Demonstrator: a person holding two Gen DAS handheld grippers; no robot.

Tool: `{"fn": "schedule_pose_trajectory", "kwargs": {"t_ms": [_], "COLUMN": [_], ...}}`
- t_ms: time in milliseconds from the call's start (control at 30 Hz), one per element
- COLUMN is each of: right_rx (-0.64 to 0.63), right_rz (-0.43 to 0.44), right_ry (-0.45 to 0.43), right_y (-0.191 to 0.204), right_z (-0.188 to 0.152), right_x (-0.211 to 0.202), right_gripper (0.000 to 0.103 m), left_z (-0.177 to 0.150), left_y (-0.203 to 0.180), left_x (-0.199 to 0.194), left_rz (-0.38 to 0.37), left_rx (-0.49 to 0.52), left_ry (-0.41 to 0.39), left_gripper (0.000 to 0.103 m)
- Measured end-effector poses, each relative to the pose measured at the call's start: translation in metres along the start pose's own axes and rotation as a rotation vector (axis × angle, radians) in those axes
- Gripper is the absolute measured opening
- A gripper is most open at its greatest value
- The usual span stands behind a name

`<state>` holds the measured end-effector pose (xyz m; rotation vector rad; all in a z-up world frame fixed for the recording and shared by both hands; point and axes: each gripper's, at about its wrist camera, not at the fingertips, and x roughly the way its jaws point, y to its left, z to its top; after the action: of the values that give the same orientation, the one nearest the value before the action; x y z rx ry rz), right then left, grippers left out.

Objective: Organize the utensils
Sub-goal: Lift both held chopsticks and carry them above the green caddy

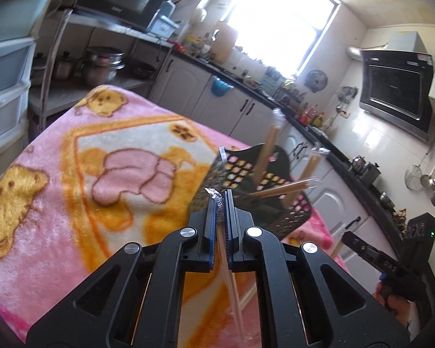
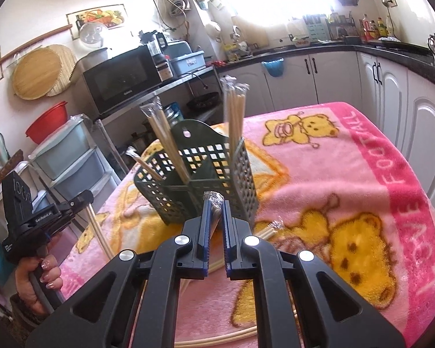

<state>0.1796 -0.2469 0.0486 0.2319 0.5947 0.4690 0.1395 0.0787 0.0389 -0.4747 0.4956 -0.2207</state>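
The left gripper [image 1: 219, 200] has its jaws drawn narrow on a pair of pale wooden chopsticks in a clear plastic sleeve [image 1: 217, 203], the crinkled sleeve end poking out past the blue pads and the sticks running back under the gripper. The right gripper [image 2: 214, 203] is likewise pinched on a second wrapped pair of chopsticks [image 2: 215, 206], with the sleeve's twisted tip showing between the fingertips; its jaws stand a little apart at the base but close on the wrapper.

Just beyond both grippers stands the dark green perforated plastic utensil basket [image 2: 206, 179], upright on a pink plush blanket printed with yellow teddy bears [image 2: 348, 174]. A middle wall splits the basket into compartments. Several more wrapped chopstick pairs [image 2: 235, 116] stand or lean inside it, some upright in the right-hand compartment as the right wrist view shows it, others tilted out to the left. To the right of the basket's base, a few loose wrapped chopsticks [image 2: 271, 229] lie flat on the blanket. To the basket's left in that view, a hand [image 2: 39, 278] grips the left gripper's handle.

Behind the basket are white cabinet doors [image 2: 313, 87] under a dark countertop, a black microwave oven [image 2: 121, 84] on a shelf, and a bright window [image 1: 275, 20].
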Motion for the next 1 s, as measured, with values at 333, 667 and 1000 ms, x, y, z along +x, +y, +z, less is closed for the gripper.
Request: {"fn": "schedule_pose_trajectory", "kwargs": {"t_ms": [333, 667, 1000], "right_rx": [-0.048, -0.083, -0.122], "right_rz": [0.040, 0.052, 0.047], "right_ry": [-0.046, -0.089, -0.146], "right_y": [0.015, 0.024, 0.032], "right_z": [0.010, 0.021, 0.036], "right_x": [-0.016, -0.028, -0.042], "right_gripper": [0.006, 0.006, 0.006], "left_z": [0.011, 0.024, 0.040], "left_y": [-0.031, -0.053, -0.073], "left_x": [-0.009, -0.018, -0.025], "left_rz": [-0.063, -0.098, -0.136], "left_rx": [0.053, 0.103, 0.149], "left_ry": [-0.028, -0.057, -0.100], "left_gripper": [0.002, 0.002, 0.002]}}
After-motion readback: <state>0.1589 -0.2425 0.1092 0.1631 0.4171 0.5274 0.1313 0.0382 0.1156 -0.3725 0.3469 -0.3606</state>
